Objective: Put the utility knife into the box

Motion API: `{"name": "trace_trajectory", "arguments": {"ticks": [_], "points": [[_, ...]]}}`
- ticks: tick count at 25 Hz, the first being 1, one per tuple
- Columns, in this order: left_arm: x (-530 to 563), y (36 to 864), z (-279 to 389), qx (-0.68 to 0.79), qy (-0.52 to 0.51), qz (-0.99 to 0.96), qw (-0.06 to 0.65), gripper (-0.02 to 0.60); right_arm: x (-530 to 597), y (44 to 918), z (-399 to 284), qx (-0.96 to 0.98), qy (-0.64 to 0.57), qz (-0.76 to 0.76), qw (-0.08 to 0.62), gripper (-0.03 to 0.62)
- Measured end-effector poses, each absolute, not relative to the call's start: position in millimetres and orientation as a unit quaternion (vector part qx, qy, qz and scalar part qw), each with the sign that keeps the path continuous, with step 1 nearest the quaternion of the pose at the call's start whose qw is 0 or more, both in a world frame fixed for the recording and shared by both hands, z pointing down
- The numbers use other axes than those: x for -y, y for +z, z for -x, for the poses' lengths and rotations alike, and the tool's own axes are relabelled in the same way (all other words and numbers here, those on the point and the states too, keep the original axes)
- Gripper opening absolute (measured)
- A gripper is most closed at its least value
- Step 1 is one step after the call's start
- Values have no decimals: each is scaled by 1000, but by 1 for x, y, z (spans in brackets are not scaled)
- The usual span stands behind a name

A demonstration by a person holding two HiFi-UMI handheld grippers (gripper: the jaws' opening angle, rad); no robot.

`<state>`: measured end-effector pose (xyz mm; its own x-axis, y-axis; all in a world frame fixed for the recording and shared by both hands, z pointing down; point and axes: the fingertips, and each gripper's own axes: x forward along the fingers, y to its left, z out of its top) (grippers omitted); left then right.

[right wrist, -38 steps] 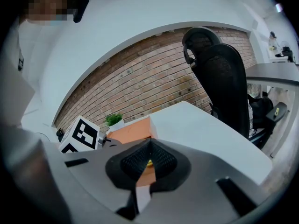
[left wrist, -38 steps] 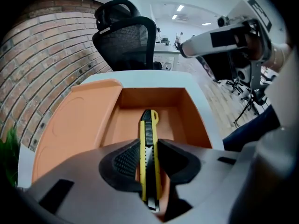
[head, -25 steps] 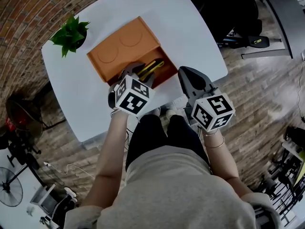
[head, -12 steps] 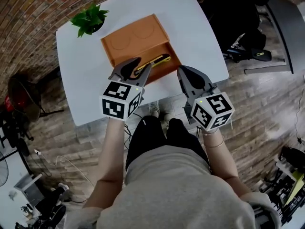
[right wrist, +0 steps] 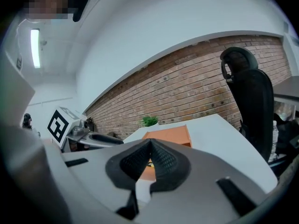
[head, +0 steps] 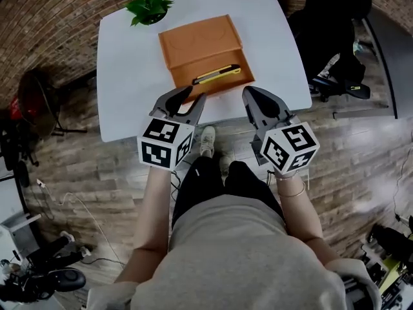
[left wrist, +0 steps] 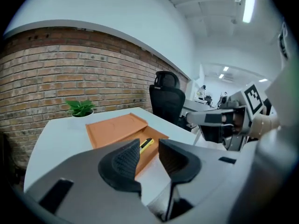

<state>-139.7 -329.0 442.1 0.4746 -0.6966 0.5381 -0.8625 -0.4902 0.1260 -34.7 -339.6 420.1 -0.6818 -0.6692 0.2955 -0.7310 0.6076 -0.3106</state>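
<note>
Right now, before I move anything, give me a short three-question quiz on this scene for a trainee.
1. True or false: the utility knife lies inside the open orange box.
2. Where does the potted plant stand? A) on the box lid B) on the white table, near its corner C) on the floor
3. Which gripper's jaws are together?
Key: 1 true. 2 B. 3 the right gripper; the left gripper has its jaws apart, just closing slightly, nothing between them.

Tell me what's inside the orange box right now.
A yellow utility knife lies in the open compartment of the orange box. Nothing else shows there; the floor beneath the knife is covered.
</note>
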Motion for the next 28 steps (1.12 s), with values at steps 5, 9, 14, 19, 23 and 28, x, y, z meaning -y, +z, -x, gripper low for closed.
{"name": "trace_trajectory", "arguments": {"ticks": [5,9,14,19,23,28], "points": [[294,440,147,494,209,-820,199,94,322,405,39,908,189,-368,67,-2],[263,432,149,516,186,-811,202,65,300,394,38,917,175,-353,68,-2],[239,416,142,537,143,-807,201,63,279,385,36,927,161,-332,70,-2],[223,415,134,544,138,-804,197,63,264,384,37,934,151,-316,73,-2],[215,415,131,553,129,-798,199,63,252,382,39,939,143,-304,71,-2],[210,415,131,558,120,-796,199,62,242,388,47,941,152,-294,66,-2]]}}
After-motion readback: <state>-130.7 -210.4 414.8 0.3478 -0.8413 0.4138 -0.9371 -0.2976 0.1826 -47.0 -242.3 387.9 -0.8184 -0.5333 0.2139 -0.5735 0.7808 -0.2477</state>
